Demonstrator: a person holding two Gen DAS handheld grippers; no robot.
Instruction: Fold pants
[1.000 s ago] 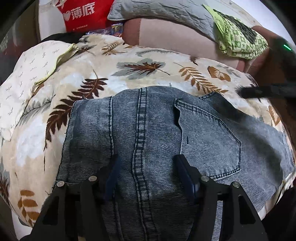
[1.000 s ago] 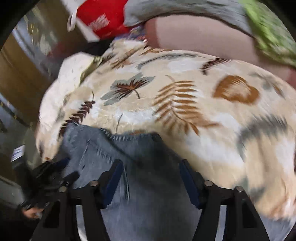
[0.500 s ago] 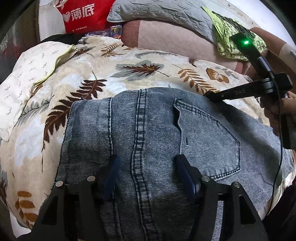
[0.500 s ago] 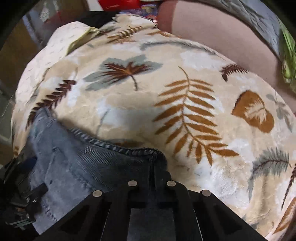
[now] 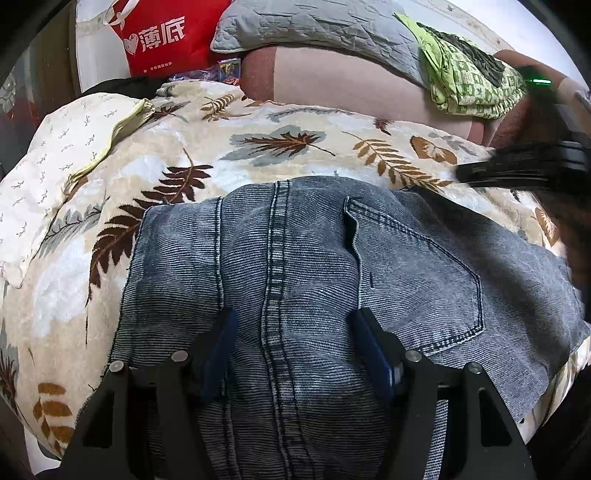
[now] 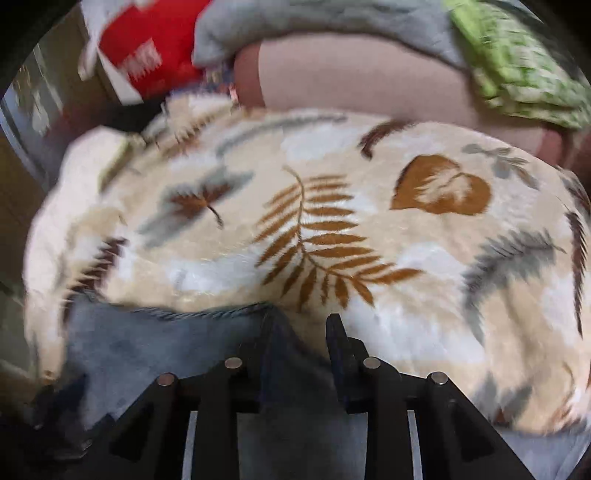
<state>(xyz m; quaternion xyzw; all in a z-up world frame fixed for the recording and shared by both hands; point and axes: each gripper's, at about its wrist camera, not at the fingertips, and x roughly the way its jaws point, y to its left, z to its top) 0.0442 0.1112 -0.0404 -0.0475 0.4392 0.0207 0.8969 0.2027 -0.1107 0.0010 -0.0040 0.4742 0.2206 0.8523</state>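
The left gripper (image 5: 291,347) hangs with its blue-padded jaws spread wide, straddling the double-stitched centre seam of the pants (image 5: 314,266) and gripping nothing; it appears to rest low over the cloth, likely to pin the bundle while the other tool works, though contact cannot be confirmed. The grey-blue denim lies folded on a leaf-print blanket (image 5: 295,147), its back pocket (image 5: 417,273) at about 2 o'clock from the jaws and its top edge running across at 12 o'clock. In the right wrist view, which is blurred by motion, the right gripper (image 6: 301,325) shows its jaws drawn close together with a slim gap between them; the left finger overlaps the corner of the denim edge (image 6: 207,315), but whether any cloth is pinched cannot be told. That hem stretches away toward 9 o'clock, the bare blanket filling the view from 12 to 3 o'clock. The same tool appears as a dark blur at 2 o'clock in the left view, beside the far right corner of the garment, a position that suggests it is tending that corner to square the fold. Beyond, at 12 o'clock, lie a grey quilted pillow (image 5: 325,26), a green patterned cloth (image 5: 465,81) and a red bag (image 5: 166,37).
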